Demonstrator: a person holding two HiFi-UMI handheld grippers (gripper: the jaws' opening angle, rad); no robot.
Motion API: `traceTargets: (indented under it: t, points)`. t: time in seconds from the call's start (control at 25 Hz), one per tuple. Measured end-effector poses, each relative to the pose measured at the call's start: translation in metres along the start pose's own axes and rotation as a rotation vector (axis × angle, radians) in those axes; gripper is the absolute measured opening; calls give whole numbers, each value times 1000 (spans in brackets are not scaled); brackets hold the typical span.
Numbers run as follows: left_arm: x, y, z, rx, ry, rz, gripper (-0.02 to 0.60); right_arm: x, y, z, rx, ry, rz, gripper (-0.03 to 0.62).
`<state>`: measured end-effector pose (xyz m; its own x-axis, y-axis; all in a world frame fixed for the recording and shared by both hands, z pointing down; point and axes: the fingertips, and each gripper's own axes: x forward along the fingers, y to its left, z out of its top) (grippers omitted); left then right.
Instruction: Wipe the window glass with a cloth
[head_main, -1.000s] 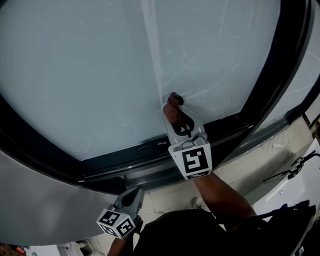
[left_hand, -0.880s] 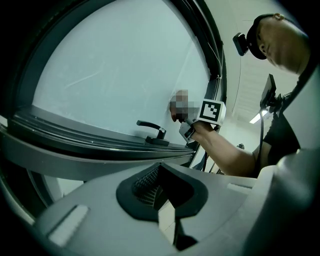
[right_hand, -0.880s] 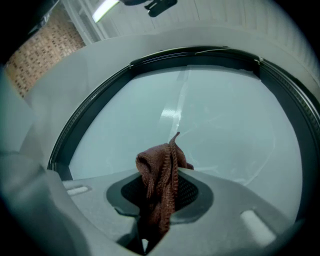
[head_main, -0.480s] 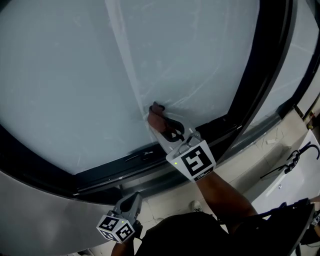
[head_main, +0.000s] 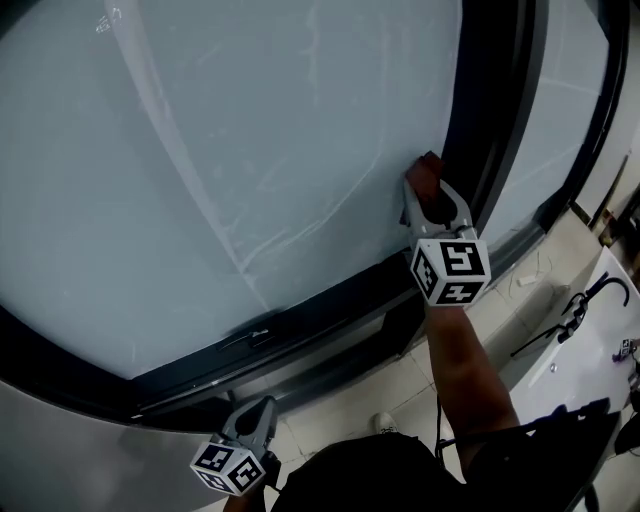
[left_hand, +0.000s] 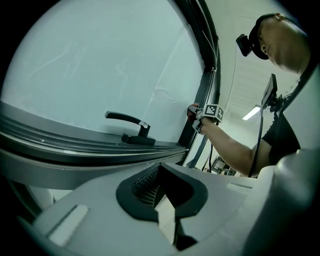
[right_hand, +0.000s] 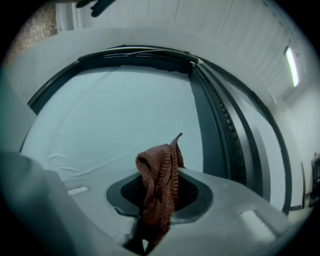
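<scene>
Sweeping right since a second ago, the cloth (head_main: 428, 166) now sits at the pane's right edge. Low left, the left gripper (head_main: 262, 408) idles, fingers pressed together on nothing. The window glass (head_main: 230, 140) shows streaks mid-pane. The right gripper (head_main: 428, 192) pinches the cloth in its fingers, holding it to the glass beside the dark frame (head_main: 490, 120), probably to clean that margin.

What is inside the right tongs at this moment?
A brown knitted cloth is clamped in the right tongs, its top sticking out toward the window glass. Its lower end is hidden between them.
</scene>
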<state>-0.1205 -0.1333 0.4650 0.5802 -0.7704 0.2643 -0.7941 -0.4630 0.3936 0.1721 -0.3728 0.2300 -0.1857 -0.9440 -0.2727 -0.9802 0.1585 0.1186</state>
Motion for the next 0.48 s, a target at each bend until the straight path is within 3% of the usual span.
traceTargets:
  t: [0.2, 0.48]
  points:
    - [10, -9, 2, 11, 4, 6, 17, 16, -42, -5, 68, 32, -58, 81]
    - [15, -11, 2, -2, -7, 34, 17, 24, -44, -1, 63, 10, -62, 81]
